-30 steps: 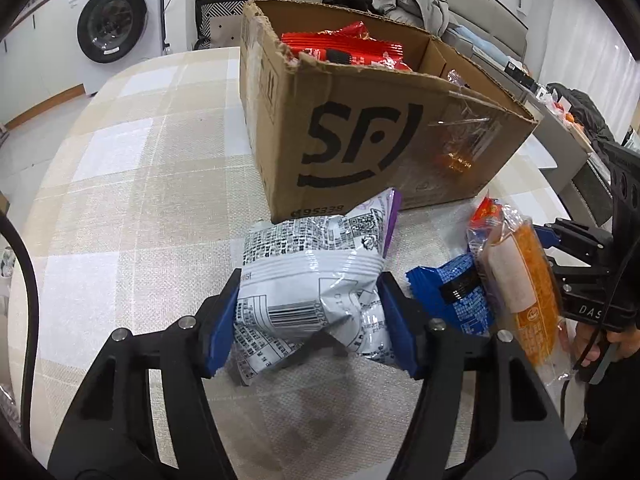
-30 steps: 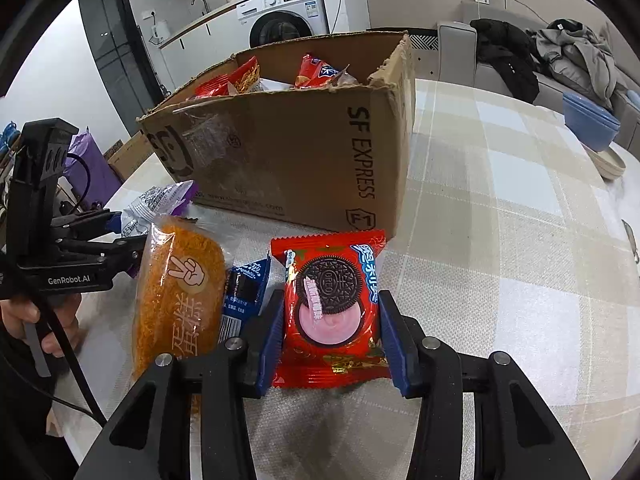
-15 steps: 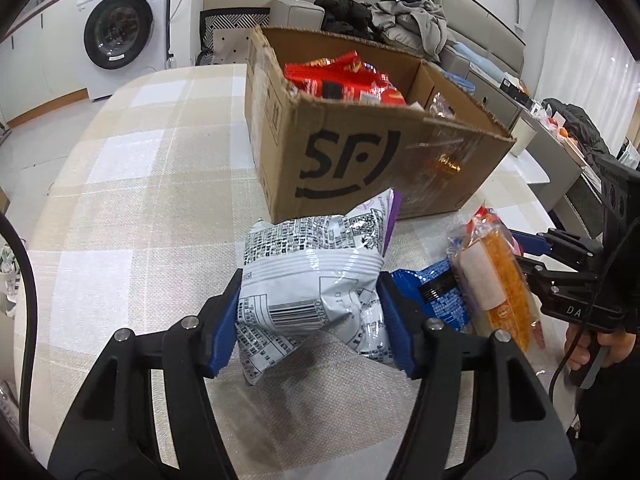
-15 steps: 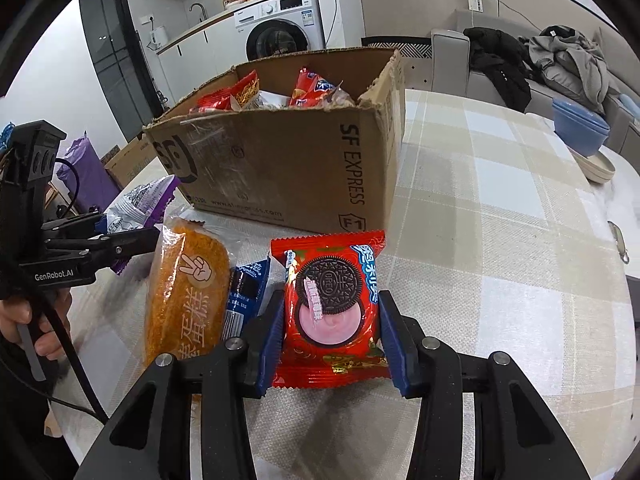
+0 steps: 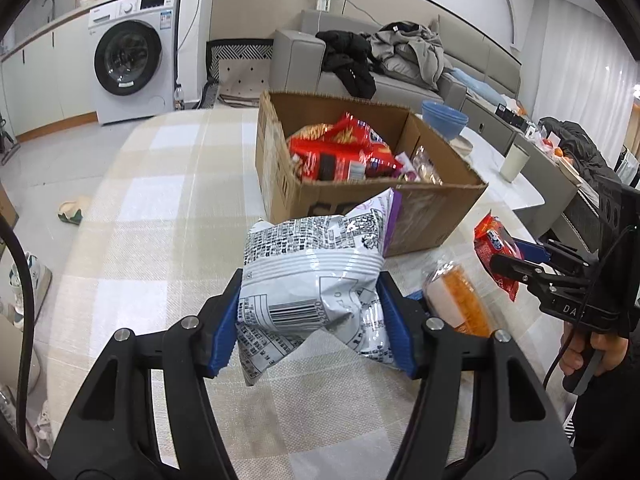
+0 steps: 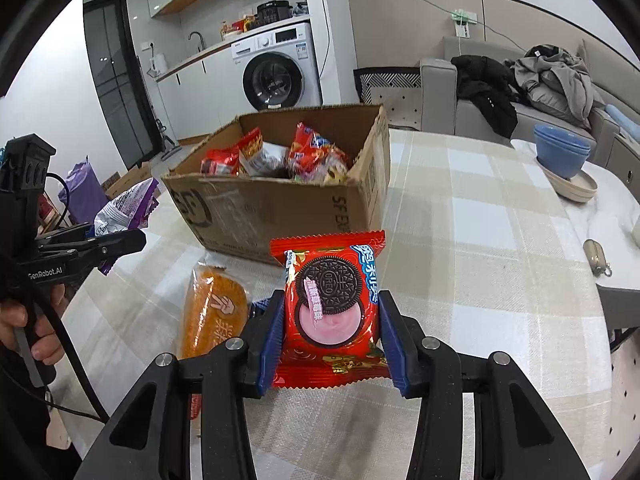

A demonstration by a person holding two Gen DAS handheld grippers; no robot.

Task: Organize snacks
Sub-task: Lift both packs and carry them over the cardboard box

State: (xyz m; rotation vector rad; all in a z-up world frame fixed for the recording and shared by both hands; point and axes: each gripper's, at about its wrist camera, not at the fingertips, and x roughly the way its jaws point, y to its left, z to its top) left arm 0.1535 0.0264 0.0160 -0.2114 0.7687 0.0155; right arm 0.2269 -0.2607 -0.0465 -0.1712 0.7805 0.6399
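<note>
My left gripper (image 5: 312, 320) is shut on a silver and purple snack bag (image 5: 316, 272) and holds it above the table, in front of the open cardboard box (image 5: 280, 184). My right gripper (image 6: 330, 324) is shut on a red Oreo packet (image 6: 332, 300), also lifted, near the box (image 6: 280, 208), which holds several red snack packs. An orange cake packet (image 6: 212, 312) lies on the checked tablecloth between the grippers, and it also shows in the left wrist view (image 5: 460, 300). A blue packet (image 6: 260, 304) beside it is mostly hidden.
Blue bowls (image 6: 562, 152) on a plate stand at the table's far right edge. A white cup (image 5: 514, 162) stands beyond the box. A small key fob (image 6: 596, 256) lies on the white table part. A sofa with clothes and a washing machine stand behind.
Both grippers have risen with their packets: the silver bag and the Oreo packet are now off the table, and the views look down into the box.
</note>
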